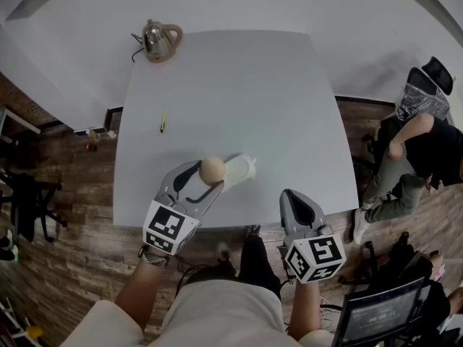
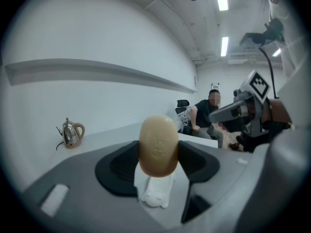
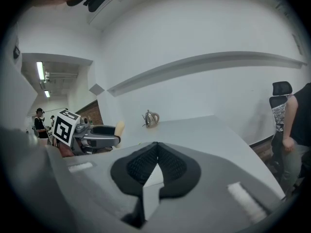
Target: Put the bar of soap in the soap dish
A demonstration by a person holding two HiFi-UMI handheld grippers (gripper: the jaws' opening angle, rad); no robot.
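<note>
A tan oval bar of soap [image 1: 212, 170] stands on edge between the jaws of my left gripper [image 1: 205, 183], which is shut on it near the table's front edge. In the left gripper view the soap [image 2: 158, 142] fills the gap between the black pads, and the white soap dish [image 2: 156, 192] lies on the table just below and beyond it. From the head view the dish [image 1: 244, 168] sits right beside the soap, to its right. My right gripper [image 1: 293, 198] hovers over the front right edge, its pads pressed together with nothing between them [image 3: 156, 147].
A metal kettle [image 1: 159, 40] stands at the table's far left corner. A small yellow pen-like object [image 1: 163, 123] lies left of centre on the white table [image 1: 239, 92]. A seated person [image 1: 416, 147] and chairs are to the right, off the table.
</note>
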